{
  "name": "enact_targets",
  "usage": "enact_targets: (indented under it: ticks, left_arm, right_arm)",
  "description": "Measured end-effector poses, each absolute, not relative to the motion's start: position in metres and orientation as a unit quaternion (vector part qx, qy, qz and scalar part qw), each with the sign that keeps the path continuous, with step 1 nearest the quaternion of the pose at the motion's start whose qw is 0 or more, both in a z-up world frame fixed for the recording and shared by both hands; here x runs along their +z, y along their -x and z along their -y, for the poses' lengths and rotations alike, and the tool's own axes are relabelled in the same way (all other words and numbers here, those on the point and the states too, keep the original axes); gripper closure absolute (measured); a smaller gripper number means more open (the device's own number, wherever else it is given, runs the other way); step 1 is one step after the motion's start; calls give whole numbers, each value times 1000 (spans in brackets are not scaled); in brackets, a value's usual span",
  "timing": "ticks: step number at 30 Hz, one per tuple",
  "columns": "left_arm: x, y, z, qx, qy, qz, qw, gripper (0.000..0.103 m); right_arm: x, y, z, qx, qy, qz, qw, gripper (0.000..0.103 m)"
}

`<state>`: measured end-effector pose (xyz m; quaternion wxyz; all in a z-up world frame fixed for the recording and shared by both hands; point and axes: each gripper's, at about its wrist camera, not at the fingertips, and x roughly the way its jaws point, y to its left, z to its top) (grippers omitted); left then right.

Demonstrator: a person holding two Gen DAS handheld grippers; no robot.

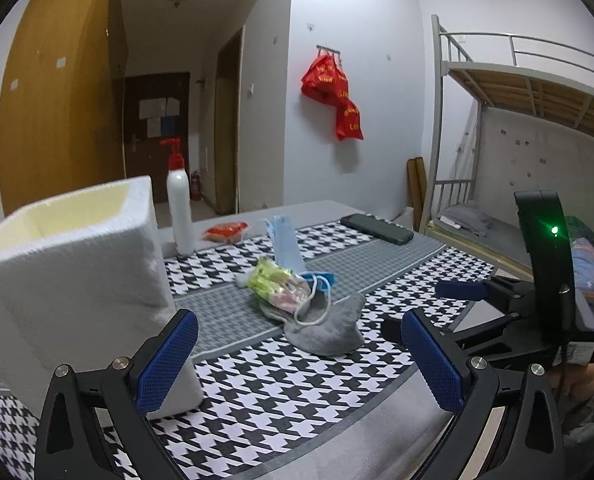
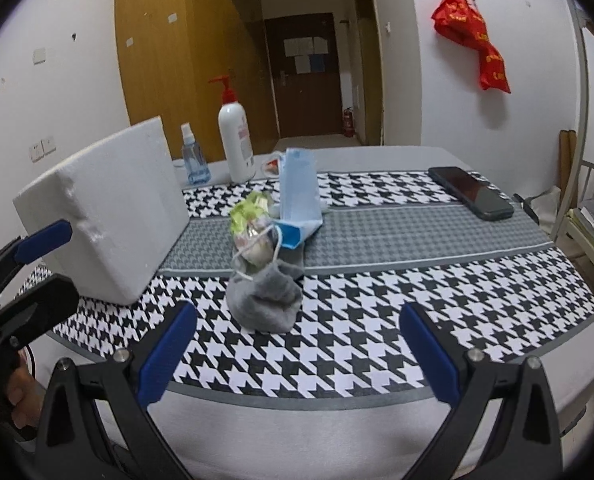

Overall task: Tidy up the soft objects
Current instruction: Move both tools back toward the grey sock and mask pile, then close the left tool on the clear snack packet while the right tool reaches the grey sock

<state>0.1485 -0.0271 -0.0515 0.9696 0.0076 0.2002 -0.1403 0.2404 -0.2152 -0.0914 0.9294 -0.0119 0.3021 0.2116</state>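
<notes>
A crumpled grey sock [image 1: 329,330] [image 2: 267,300] lies on the houndstooth cloth. A green-yellow snack packet [image 1: 277,286] [image 2: 251,220] and blue face masks [image 1: 285,246] [image 2: 299,196] lie just behind it, a mask's white ear loop draped over the sock. A white foam box [image 1: 77,280] [image 2: 109,212] stands open-topped at the left. My left gripper [image 1: 301,360] is open and empty, short of the sock, its left finger beside the box. My right gripper [image 2: 297,354] is open and empty, in front of the sock; it also shows in the left wrist view [image 1: 425,308].
A white pump bottle [image 1: 180,208] [image 2: 236,140] and a small blue spray bottle [image 2: 194,160] stand behind the box. A dark phone [image 1: 377,229] [image 2: 471,192] lies at the far right of the table. An orange packet [image 1: 225,232] lies at the back. A bunk bed [image 1: 517,128] stands right.
</notes>
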Motion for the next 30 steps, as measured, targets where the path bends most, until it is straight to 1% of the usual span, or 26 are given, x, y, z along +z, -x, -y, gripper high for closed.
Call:
enact_targets:
  ticks: [6,8,11,14,15,16,17,18,19,21,22,24,25,27,29,30]
  left_arm:
    - [-54,-154,30,-142,-11,-206,968,1]
    - [-55,-157,32,-139,-14,-211,967,1]
    - [-55,-160,34,-134,-16,-216,967,1]
    - [-54,-164,36,-133,-16,-221,966,1]
    - [-54,-165,36,-132,-17,-222,966,1]
    - [-54,-166,37,-130,-18,-223,966,1]
    - [-54,-167,37,-129,-19,-225,966,1]
    - [-55,-168,38,-129,-19,-226,965,1]
    - [-55,-169,39,-129,-19,-226,965,1]
    - [-56,-171,39,-127,-16,-226,966,1]
    - [-56,-172,39,-129,-14,-226,965,1]
    - [-58,-175,40,-132,-10,-231,964,1]
    - [-59,-177,41,-132,-9,-234,963,1]
    - [-61,-181,43,-132,-9,-240,962,1]
    - [-61,-181,45,-133,-9,-240,962,1]
    - [-61,-181,46,-134,-10,-240,962,1]
  right_arm:
    - [-103,-252,209,223,14,-316,922,1]
    - [-105,-256,205,232,17,-319,919,3]
    - [-109,-263,199,245,20,-332,911,11]
    - [-115,-271,193,261,21,-348,900,22]
    - [-117,-273,191,261,23,-353,898,30]
    - [-119,-277,188,264,25,-362,894,35]
    - [-121,-279,186,270,23,-369,889,38]
    - [-122,-281,185,274,22,-374,886,44]
    - [-122,-282,184,276,22,-378,883,47]
    - [-123,-286,182,281,25,-387,878,50]
    - [-123,-288,181,283,26,-388,877,55]
    - [-124,-290,179,289,25,-392,873,58]
    - [-124,-291,178,291,25,-394,872,62]
    - [-125,-292,179,291,25,-395,871,65]
    - [-125,-294,180,293,18,-398,869,74]
    - [-125,-295,181,289,16,-398,871,81]
